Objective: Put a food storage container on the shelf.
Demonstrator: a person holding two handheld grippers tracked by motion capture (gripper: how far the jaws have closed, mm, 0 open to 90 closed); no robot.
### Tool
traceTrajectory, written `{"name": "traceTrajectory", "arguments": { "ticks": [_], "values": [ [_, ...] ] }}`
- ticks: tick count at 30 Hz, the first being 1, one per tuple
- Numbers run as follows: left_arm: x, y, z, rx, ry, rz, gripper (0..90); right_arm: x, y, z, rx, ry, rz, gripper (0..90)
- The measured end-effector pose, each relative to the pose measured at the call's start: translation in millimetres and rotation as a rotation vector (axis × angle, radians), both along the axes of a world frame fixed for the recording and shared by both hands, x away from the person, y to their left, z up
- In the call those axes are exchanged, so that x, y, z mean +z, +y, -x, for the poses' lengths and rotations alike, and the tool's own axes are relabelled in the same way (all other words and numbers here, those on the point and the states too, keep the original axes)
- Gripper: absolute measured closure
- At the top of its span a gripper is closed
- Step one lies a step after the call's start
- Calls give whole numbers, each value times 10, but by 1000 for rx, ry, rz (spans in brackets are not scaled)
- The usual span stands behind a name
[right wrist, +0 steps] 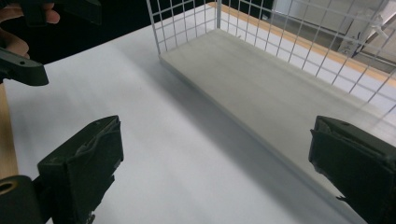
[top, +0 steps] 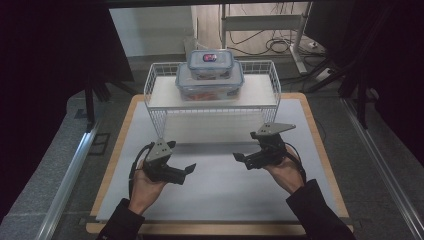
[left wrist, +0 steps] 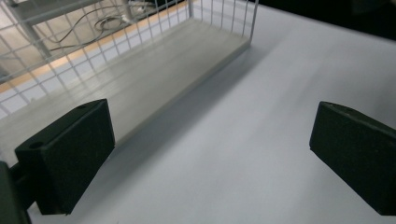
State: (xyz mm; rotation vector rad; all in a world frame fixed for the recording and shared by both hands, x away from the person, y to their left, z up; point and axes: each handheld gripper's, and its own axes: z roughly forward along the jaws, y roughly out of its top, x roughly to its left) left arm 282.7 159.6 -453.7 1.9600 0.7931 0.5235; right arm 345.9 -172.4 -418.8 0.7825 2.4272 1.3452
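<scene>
1. Nearest the camera in the high view, the person's dark sleeves came in from the bottom edge, each hand holding a gripper above the white table (top: 220, 195).
2. The left gripper (top: 190, 169) hung over the left part of the table; its fingers (left wrist: 70, 158) stood wide apart in the left gripper view, with only bare table between them.
3. The right gripper (top: 240, 159) hung over the right part, its tips facing those of the left gripper. Its fingers (right wrist: 84, 168) were spread wide, nothing between them.
4. The two grippers were well apart from each other and touched nothing on the table.
5. Behind them stood a white wire shelf (top: 156, 107) on legs, its pale board raised above the table.
6. On that board sat a large clear container (top: 210, 86) with a blue-edged lid and reddish contents.
7. A small clear container (top: 211, 65) was stacked on top of it, its lid carrying a dark label with pink and red marks; the writing was too small to read.
8. Both containers were well apart from the grippers, at the middle of the shelf.
9. Farthest off, cables (top: 260, 47) lay on the floor beside a metal frame.
</scene>
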Motion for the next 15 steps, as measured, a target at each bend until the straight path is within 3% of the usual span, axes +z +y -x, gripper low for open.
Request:
{"name": "traceTrajectory", "arguments": {
  "ticks": [4, 12, 15],
  "values": [
    [-88, 24, 122, 16, -6, -8, 0, -110, -54, 105, -10, -12, 11, 11],
    [-285, 84, 327, 26, 40, -4, 0, -365, -162, 301, -23, -2, 37, 11],
    [-363, 90, 388, 23, 52, -22, 0, -446, -204, 357, -29, 6, 38, 11]
  ]
}}
